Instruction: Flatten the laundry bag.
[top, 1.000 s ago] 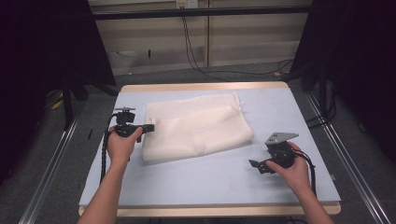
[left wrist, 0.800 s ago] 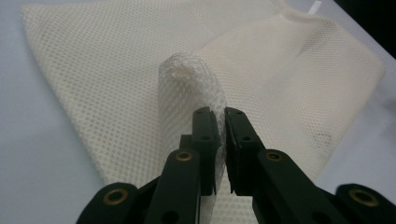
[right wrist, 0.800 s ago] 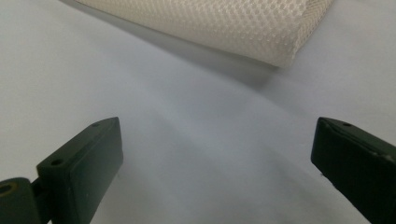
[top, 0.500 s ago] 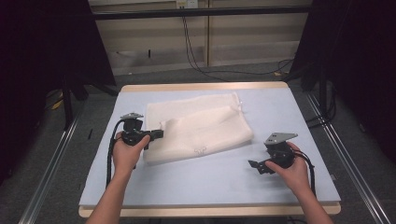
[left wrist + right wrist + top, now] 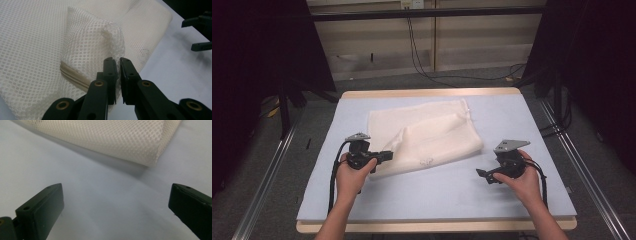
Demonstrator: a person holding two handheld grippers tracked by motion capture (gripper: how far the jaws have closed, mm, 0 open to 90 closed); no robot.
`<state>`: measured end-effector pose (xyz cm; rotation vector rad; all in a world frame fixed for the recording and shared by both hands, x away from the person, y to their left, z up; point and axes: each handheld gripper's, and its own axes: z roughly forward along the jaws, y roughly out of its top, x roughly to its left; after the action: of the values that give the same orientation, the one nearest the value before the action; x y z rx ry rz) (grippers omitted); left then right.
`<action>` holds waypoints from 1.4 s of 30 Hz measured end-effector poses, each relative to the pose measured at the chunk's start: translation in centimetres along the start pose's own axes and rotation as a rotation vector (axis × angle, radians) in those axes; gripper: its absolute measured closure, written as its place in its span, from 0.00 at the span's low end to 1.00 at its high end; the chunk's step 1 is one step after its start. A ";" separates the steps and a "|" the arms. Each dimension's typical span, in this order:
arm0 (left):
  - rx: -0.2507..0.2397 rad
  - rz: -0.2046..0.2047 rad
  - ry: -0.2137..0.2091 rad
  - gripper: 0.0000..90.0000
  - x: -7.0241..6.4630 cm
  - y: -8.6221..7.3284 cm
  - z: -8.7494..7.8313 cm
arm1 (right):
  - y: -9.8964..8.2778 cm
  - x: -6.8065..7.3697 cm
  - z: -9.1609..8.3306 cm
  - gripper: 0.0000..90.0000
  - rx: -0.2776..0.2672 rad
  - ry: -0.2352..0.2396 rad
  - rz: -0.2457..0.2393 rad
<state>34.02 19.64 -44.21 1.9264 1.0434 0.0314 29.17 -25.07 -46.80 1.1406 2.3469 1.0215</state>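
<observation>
Pale blue worktop (image 5: pixel 437 195): my left gripper (image 5: pixel 118 63) pinches the mesh bag (image 5: pixel 427 135) corner to fold it over, right gripper (image 5: pixel 115 202) waits wide open nearby.

Lab or recording studio setup: pale blue padded tabletop (image 5: pixel 512 200) on a wooden base, black curtains (image 5: pixel 257 60) at left and right, metal floor rails (image 5: pixel 262 185) alongside, loose cables (image 5: pixel 422 55) against a bare panelled far wall (image 5: pixel 482 45), grey carpet floor (image 5: pixel 312 115).
</observation>
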 end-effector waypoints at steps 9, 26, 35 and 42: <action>-0.001 0.018 -0.021 0.93 -0.9 -1.3 0.1 | 0.6 0.2 0.0 0.12 -0.050 0.015 0.032; 0.035 0.025 -0.049 0.93 -0.9 -2.3 0.4 | 4.3 -2.2 2.3 0.41 -0.143 -0.041 0.146; 0.037 0.024 -0.055 0.93 -1.1 -2.3 0.4 | 5.5 -3.2 3.9 0.53 -0.152 0.027 0.214; 0.030 0.014 -0.059 0.93 -1.1 -2.5 0.2 | 4.5 -2.3 3.0 0.97 -0.176 0.038 0.180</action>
<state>31.77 19.25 -45.73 1.9502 0.9960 -0.0329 34.79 -23.61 -45.58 1.2906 2.1617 1.2938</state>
